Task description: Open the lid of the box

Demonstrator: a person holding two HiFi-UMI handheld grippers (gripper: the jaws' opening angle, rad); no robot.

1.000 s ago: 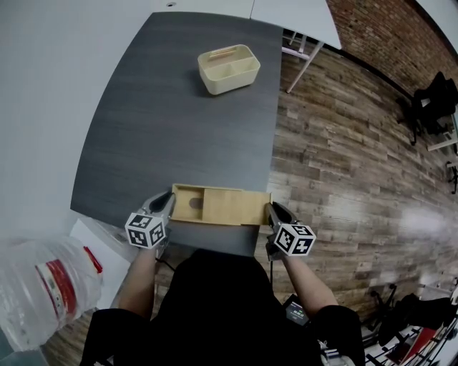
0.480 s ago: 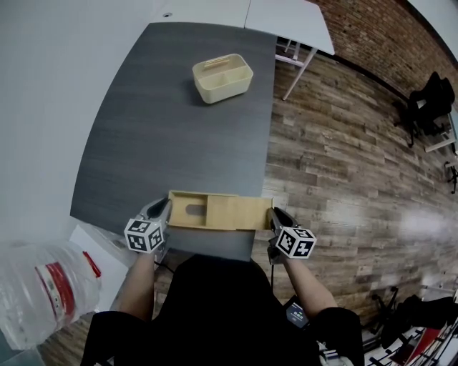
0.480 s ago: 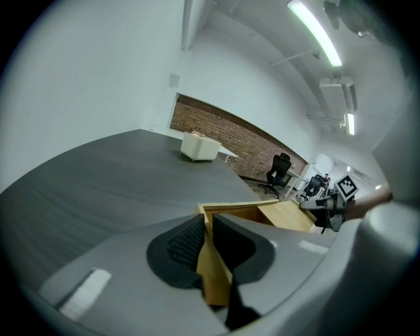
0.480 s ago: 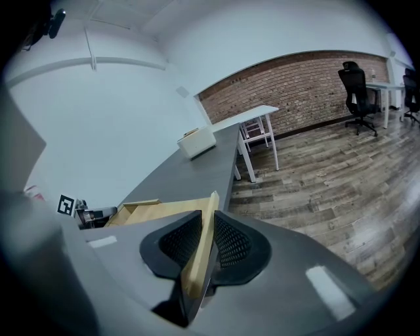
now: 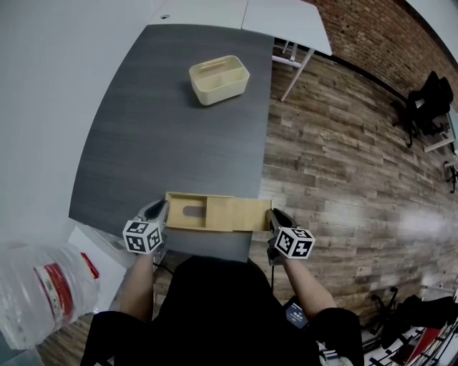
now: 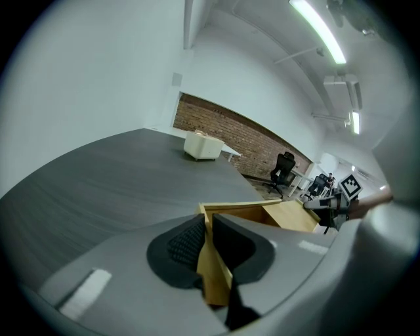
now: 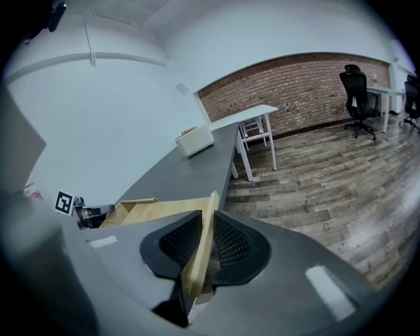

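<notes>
A flat wooden box (image 5: pixel 187 212) lies at the near edge of the dark grey table (image 5: pixel 179 136). Its sliding lid (image 5: pixel 240 213) is drawn partway out to the right, past the table's edge, and the left part of the box stands uncovered. My left gripper (image 5: pixel 162 210) is shut on the box's left end wall (image 6: pixel 209 262). My right gripper (image 5: pixel 272 215) is shut on the lid's right end (image 7: pixel 199 256), a thin board pinched between the pads. The box's open inside (image 7: pixel 134 209) shows beyond the lid.
A cream two-compartment bin (image 5: pixel 219 78) stands far back on the table. A large plastic water bottle (image 5: pixel 43 286) lies at the lower left beside the table. Wooden floor (image 5: pixel 343 164) runs along the right, with a white table (image 5: pixel 286 18) and office chairs (image 5: pixel 429 100) beyond.
The lid has slid further right with my right gripper, and the uncovered opening at the box's left has grown. The left gripper keeps its hold on the box end.
</notes>
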